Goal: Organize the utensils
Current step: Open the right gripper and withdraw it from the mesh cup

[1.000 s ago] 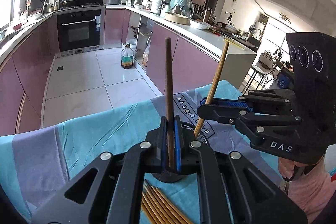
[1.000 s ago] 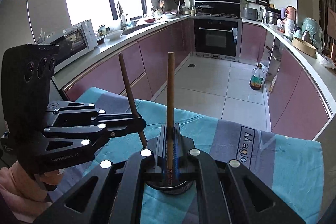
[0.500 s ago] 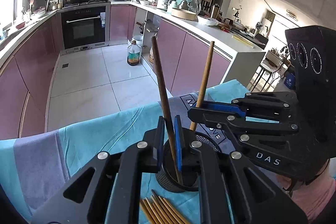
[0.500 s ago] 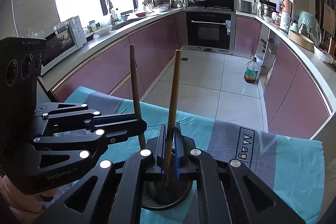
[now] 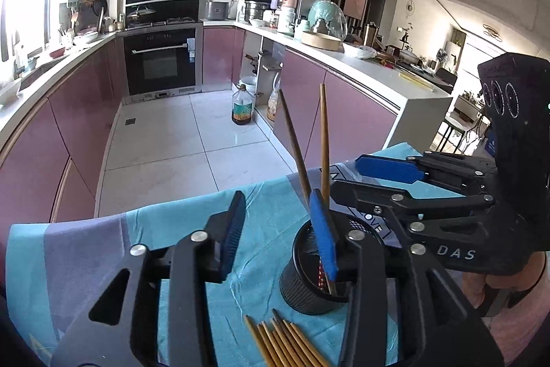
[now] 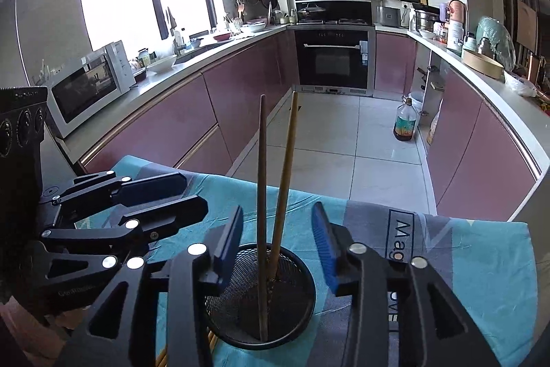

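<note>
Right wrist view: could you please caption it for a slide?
Two chopsticks stand in the mesh cup, right gripper open around them.

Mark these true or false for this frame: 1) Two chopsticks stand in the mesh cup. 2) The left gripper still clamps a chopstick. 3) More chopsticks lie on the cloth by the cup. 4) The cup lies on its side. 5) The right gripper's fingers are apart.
1) True: two chopsticks lean in the mesh cup.
2) False: the left gripper has just been opening, and nothing is between its fingers.
3) True: a bundle of chopsticks lies on the cloth beside the cup.
4) False: the cup stands upright.
5) True: the right gripper has just been opening; the chopsticks stand free between its fingers.
</note>
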The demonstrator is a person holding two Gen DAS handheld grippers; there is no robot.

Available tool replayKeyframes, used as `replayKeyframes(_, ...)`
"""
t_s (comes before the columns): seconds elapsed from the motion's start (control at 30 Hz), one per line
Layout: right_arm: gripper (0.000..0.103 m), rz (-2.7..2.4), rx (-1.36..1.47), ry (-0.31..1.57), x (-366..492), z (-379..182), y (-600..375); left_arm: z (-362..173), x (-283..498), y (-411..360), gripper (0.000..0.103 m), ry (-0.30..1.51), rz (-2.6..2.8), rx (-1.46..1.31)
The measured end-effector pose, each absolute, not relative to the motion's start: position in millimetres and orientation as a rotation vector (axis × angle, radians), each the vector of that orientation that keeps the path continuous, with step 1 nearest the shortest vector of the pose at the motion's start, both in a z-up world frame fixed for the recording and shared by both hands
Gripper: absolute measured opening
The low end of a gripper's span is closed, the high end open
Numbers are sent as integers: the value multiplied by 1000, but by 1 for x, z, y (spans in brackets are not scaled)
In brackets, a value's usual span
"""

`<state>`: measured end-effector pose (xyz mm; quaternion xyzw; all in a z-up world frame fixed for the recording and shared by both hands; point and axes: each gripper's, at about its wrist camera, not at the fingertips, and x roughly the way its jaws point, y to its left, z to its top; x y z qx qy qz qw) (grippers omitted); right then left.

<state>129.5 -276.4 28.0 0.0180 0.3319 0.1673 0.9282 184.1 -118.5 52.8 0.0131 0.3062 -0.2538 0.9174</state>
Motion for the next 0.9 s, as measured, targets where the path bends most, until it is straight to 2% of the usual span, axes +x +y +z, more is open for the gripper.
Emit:
replayKeyframes(0.1, 46, 350, 37, 645, 114, 33, -278, 56, 169, -105, 51, 582, -490, 32)
replayKeyframes(0.13, 48, 357, 35, 631, 107, 35, -278, 57, 162, -101, 58, 564, -475, 37)
replayKeyframes(0.17, 53, 362, 34, 613, 99, 37, -279, 59, 157, -97, 64, 549, -467, 40)
replayKeyframes(0.23, 63, 369, 23, 569, 82, 41, -278, 60, 143, -88, 67, 515, -438, 58)
replayKeyframes(0.3, 64, 389, 10, 529, 63, 44, -277, 58, 130, -80, 71, 497, -426, 69)
replayKeyframes(0.37, 71, 421, -2, 507, 45, 43, -274, 53, 116, -70, 77, 494, -413, 73)
replayKeyframes(0.5, 71, 469, -23, 538, 26, 24, -262, 36, 97, -56, 80, 525, -385, 88)
replayKeyframes(0.67, 71, 491, -25, 662, 19, -16, -246, 4, 73, -39, 86, 580, -367, 83)
replayKeyframes(0.9, 68, 467, -7, 784, 16, -59, -235, -38, 54, -34, 87, 679, -346, 107)
